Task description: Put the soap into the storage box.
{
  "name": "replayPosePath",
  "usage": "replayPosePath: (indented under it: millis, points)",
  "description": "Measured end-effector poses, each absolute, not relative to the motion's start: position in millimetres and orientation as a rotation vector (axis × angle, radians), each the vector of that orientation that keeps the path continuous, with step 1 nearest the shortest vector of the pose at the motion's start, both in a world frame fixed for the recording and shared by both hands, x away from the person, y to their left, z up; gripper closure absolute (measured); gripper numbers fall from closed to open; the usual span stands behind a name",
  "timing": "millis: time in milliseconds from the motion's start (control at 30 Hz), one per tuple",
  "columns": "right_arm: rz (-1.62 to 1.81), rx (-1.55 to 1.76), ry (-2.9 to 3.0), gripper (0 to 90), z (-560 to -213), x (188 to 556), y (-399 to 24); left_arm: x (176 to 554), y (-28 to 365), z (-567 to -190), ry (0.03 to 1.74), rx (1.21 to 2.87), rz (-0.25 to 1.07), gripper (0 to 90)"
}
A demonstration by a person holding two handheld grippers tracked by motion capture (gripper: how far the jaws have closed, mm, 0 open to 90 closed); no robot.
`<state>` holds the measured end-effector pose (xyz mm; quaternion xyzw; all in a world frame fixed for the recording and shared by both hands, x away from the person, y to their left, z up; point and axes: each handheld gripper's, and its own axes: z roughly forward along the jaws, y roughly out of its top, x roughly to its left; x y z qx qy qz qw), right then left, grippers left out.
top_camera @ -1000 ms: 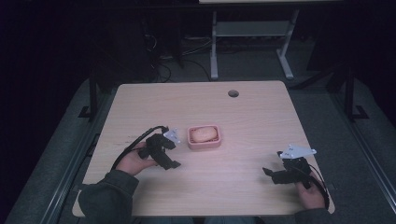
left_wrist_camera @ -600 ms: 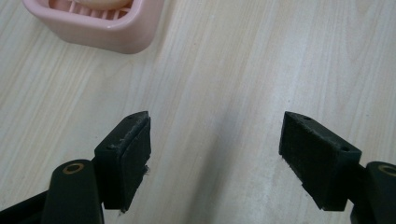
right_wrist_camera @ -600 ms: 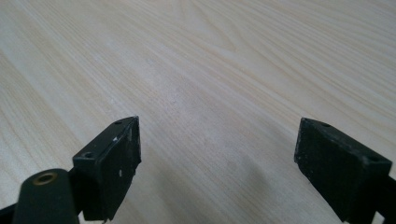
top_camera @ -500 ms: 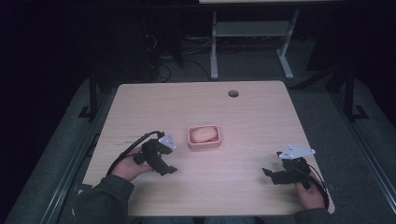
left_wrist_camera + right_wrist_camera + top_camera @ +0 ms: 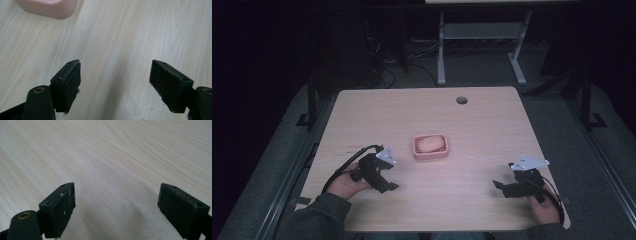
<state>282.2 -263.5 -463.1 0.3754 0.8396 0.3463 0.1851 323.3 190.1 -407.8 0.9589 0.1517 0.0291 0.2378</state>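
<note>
— Pink soap dish [image 5: 430, 146] sitting near the middle of the wooden table [image 5: 492, 115], holding a pale oval soap bar [image 5: 430, 143].

— And lying where against the left gripper [image 5: 388, 181]?

— Lying just to the right and a little farther off, near but not touching. Showing as a pink corner [image 5: 50, 7] at the top left in the left gripper view, well beyond the pads.

— Left gripper [image 5: 115, 82] pinching anything?

— Pinching nothing. Standing spread, bare wood grain showing between the black pads [image 5: 71, 82].

— Right gripper [image 5: 500, 186]?

— Resting far to the right, near the table's near edge, well apart from the dish. Pointing left across the table. Also standing spread in the right gripper view [image 5: 116, 207], nothing but pale wood lying between the pads [image 5: 63, 205].

— Hands gripping both?

— Gripping both, left hand [image 5: 344, 182] and right hand [image 5: 544, 207] coming in from the near edge, cables trailing behind.
</note>
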Motion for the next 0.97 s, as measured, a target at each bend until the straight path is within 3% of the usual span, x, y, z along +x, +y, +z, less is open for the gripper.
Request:
replayPosePath:
  millis: [967]
  points:
    - [0.975, 1.071, 2.362, 14.1, -463.6, 280.3, -265.6, 295.1, 232.4, -427.4, 0.519, 2.566, 0.12, 23.2]
